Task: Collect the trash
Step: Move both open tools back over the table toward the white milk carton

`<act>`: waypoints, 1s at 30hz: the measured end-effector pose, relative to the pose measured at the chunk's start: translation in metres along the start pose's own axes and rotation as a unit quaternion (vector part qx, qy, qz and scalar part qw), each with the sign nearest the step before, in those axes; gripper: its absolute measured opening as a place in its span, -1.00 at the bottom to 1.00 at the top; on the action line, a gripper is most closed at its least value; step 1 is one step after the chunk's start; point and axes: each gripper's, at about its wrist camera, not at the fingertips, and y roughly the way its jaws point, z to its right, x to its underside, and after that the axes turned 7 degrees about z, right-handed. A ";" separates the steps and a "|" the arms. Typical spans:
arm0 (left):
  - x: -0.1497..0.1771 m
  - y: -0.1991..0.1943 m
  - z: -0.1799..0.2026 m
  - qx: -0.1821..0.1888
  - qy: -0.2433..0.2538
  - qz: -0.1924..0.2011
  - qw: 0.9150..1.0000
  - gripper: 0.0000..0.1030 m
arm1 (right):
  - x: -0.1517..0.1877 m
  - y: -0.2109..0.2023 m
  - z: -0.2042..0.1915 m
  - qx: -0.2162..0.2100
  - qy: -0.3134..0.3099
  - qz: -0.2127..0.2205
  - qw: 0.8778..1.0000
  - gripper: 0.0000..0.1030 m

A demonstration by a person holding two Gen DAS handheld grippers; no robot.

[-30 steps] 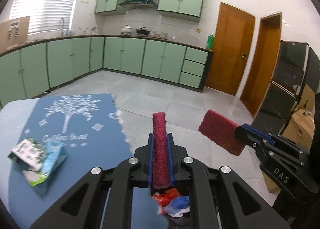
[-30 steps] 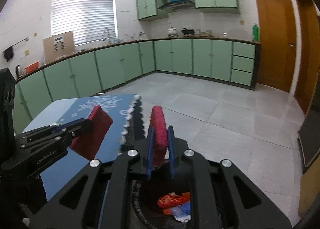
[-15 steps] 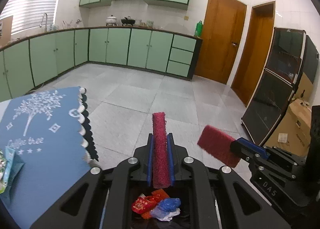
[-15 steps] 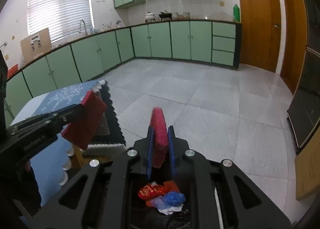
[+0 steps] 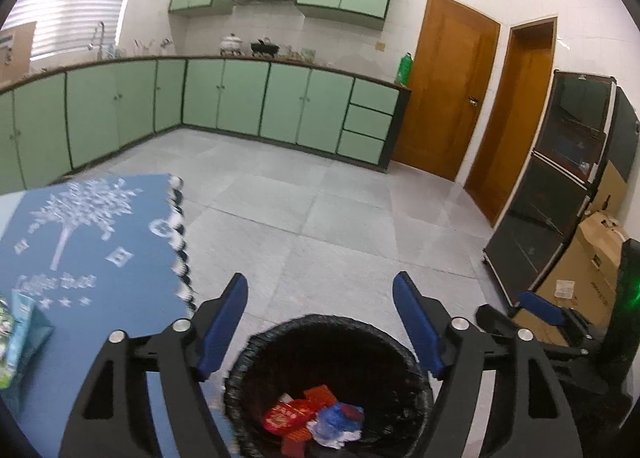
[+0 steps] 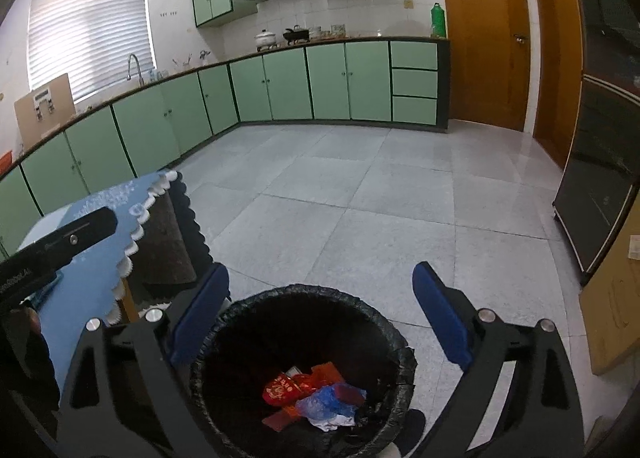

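A black-lined trash bin (image 5: pixel 320 320) (image 6: pixel 296 290) stands on the floor right below both grippers. Inside lie a red wrapper (image 5: pixel 292 416) (image 6: pixel 286 388), crumpled blue and white plastic (image 5: pixel 334 416) (image 6: pixel 326 398) and flat red pieces. My left gripper (image 5: pixel 320 282) hangs over the bin, its jaws opening with nothing between them. My right gripper (image 6: pixel 320 270) is also over the bin, jaws opening and empty. More wrappers (image 5: pixel 16 334) lie on the blue tablecloth (image 5: pixel 88 258) at the far left.
The table with the blue cloth (image 6: pixel 100 258) stands just left of the bin. Green kitchen cabinets (image 5: pixel 240 98) line the far walls, with wooden doors (image 5: pixel 448 90) to the right. A black glass cabinet (image 5: pixel 560 186) and cardboard boxes (image 5: pixel 592 250) stand at the right.
Both grippers went from shut on a red fuzzy piece to wide open, and the red pieces are gone from the jaws. Both views sank closer over the bin.
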 end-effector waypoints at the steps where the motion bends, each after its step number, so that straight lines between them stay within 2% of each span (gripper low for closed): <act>1: -0.002 -0.007 -0.006 -0.007 0.002 0.005 1.000 0.50 | -0.004 -0.001 0.000 -0.001 0.003 0.001 1.000 0.80; 7: -0.011 -0.048 -0.044 -0.052 -0.008 0.031 0.998 0.58 | -0.012 -0.012 -0.023 -0.019 0.007 0.015 1.000 0.83; 15: -0.012 -0.103 -0.121 -0.143 -0.014 0.051 0.988 0.59 | -0.021 -0.018 -0.098 -0.072 -0.027 0.027 0.997 0.83; 25: 0.006 -0.144 -0.205 -0.225 -0.037 0.037 0.973 0.56 | -0.014 -0.012 -0.201 -0.134 -0.074 0.025 0.988 0.83; 30: 0.018 -0.151 -0.230 -0.240 -0.049 0.019 0.969 0.50 | -0.007 -0.007 -0.239 -0.157 -0.087 0.022 0.984 0.83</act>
